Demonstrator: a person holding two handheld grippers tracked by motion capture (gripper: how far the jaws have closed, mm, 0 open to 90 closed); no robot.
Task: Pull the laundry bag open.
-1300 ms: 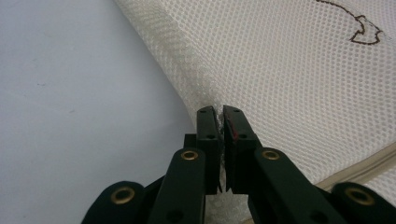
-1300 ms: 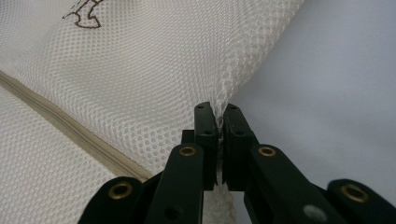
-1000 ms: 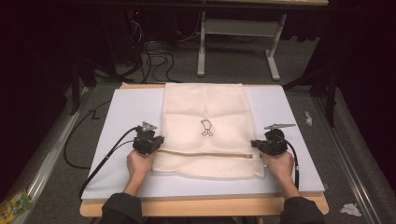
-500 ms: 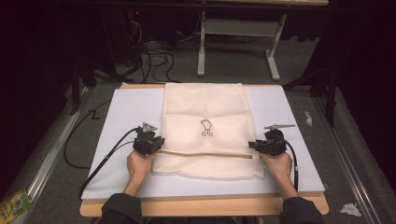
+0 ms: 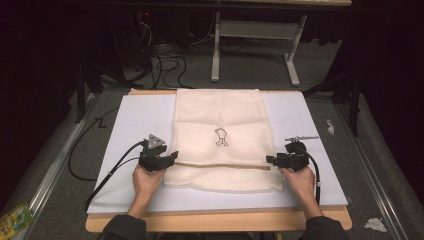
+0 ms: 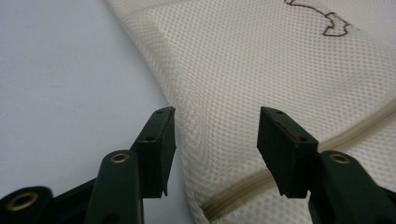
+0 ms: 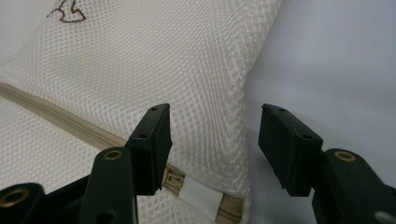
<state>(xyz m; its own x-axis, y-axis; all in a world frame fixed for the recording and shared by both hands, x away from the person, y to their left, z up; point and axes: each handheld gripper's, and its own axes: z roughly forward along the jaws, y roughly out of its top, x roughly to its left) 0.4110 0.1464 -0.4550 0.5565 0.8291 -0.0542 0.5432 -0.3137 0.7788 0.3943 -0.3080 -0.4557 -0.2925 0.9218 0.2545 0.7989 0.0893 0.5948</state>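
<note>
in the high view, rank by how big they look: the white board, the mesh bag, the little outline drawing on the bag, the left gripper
1. white board
2. mesh bag
3. left gripper
4. outline drawing, the smallest by a clear margin

Cream mesh zip bag [image 5: 220, 137] lies flat on table.

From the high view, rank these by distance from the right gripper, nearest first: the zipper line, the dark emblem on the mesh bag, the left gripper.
1. zipper line: its end lies right beside the right gripper, toward the bag's near edge.
2. dark emblem: mid-bag, up and to the left on the mesh bag.
3. left gripper: across the bag, at its opposite edge.
</note>
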